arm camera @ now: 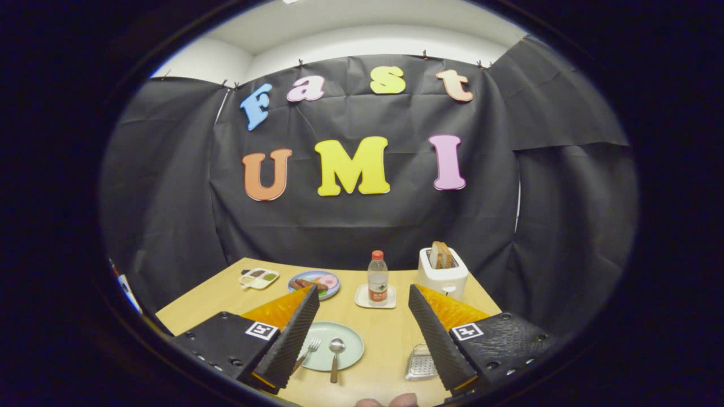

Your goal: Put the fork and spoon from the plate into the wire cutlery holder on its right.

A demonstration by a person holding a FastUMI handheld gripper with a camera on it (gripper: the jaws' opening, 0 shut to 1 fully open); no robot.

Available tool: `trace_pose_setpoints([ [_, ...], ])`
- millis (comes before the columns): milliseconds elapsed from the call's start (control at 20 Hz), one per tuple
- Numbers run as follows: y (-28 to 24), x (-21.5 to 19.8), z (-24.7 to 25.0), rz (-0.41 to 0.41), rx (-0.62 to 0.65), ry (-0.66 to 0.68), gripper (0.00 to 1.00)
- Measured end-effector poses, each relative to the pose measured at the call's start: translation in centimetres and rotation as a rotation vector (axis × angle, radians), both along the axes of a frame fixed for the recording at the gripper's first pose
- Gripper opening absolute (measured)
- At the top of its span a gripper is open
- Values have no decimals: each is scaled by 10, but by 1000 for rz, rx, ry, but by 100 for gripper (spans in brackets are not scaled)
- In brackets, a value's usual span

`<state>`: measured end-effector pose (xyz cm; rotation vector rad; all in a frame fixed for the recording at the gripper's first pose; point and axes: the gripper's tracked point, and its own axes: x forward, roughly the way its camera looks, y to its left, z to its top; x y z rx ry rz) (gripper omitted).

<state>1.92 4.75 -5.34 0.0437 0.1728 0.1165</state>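
Observation:
A pale green plate (349,339) lies on the wooden table between my fingers. On it rest a fork (308,350), partly hidden by my left finger, and a spoon (335,356) whose handle reaches over the plate's near rim. The wire cutlery holder (419,363) stands to the plate's right, partly behind my right finger. My gripper (362,322) hovers above the table, open wide, with nothing between its fingers.
Beyond the plate a water bottle (377,278) stands on a small white coaster. A white toaster (442,272) with bread sits at the back right. A blue plate of food (317,281) and a small white tray (259,277) lie at the back left.

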Motion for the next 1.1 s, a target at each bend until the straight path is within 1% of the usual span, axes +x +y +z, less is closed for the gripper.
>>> trace_pose_setpoints([
  [250, -2, 4, 1, -10, -37, 2, 95],
  [350, 4, 7, -10, 7, -58, 53, 95],
  [400, 11, 8, -19, 30, -77, 97, 96],
  [450, 19, 9, -32, 57, -106, 159, 95],
  [600, 46, 8, -72, 154, -134, 350, 95],
  [800, 76, -8, -141, 259, -119, 675, 96],
  [900, 78, -12, -170, 254, -128, 804, 96],
  [1000, 72, -11, -196, 221, -164, 910, 95],
  [1100, 68, -9, -226, 211, -193, 1014, 97],
])
